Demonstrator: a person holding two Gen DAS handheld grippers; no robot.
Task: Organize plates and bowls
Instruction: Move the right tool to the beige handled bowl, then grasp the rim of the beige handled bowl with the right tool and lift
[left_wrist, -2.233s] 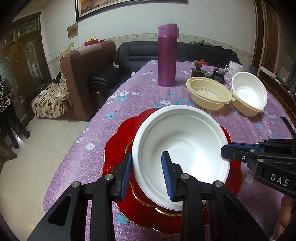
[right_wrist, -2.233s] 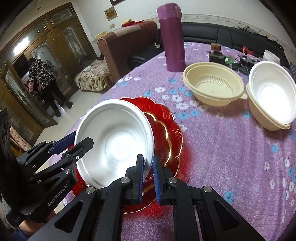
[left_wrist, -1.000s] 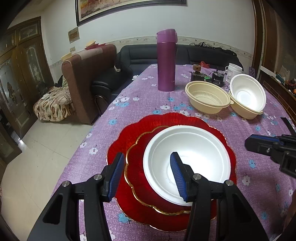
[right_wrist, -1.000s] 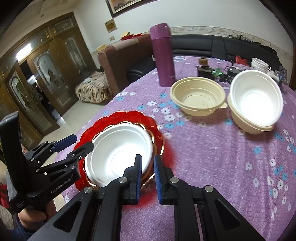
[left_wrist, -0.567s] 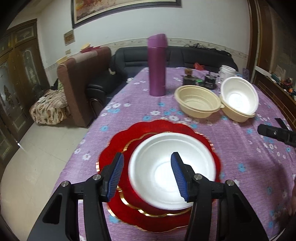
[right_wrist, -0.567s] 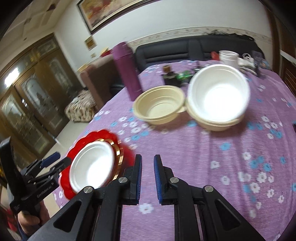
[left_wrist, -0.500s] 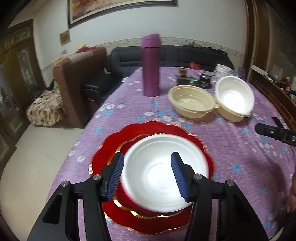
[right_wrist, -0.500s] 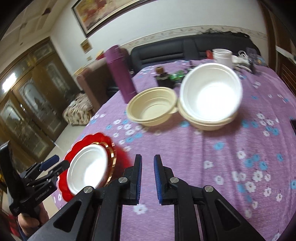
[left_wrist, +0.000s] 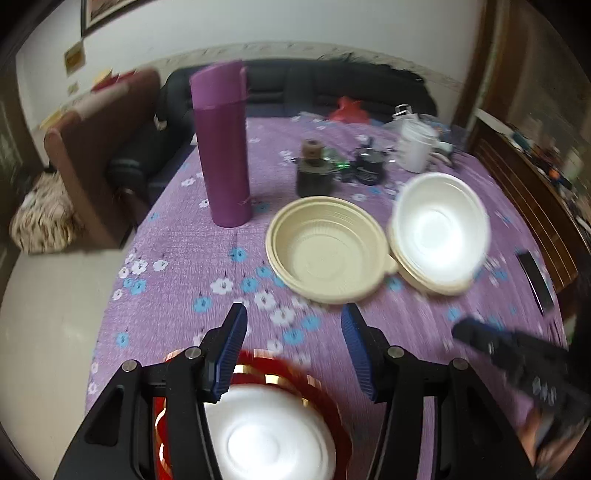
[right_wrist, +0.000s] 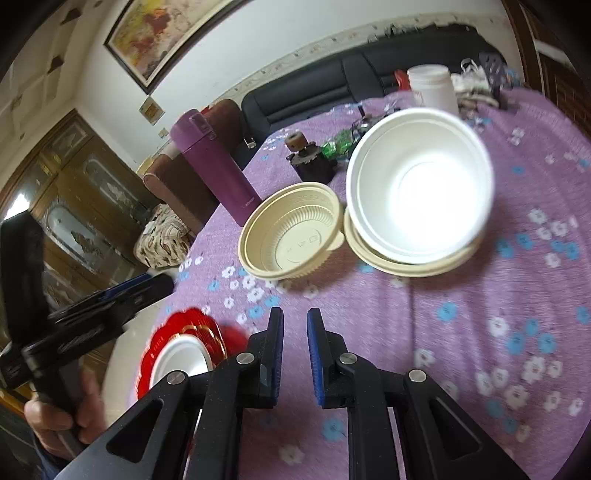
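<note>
A white bowl sits in the stacked red plates at the near table edge, under my left gripper's arms. My left gripper is open over bare tablecloth with nothing between its fingers. Beyond it lie a cream bowl and a white bowl nested in another cream bowl. My right gripper is shut and empty, pointing at the cream bowl and the nested white bowl. In the right wrist view the red plates lie low on the left, near the left gripper.
A tall purple flask stands at the back left of the purple flowered tablecloth. Small dark gadgets and a white cup crowd the far end. A dark phone lies at the right edge. The floor drops off to the left.
Both grippers have moved away from the red plates toward the cream and white bowls. The plates with their white bowl slid to the bottom of the left view. The right view has tilted.
</note>
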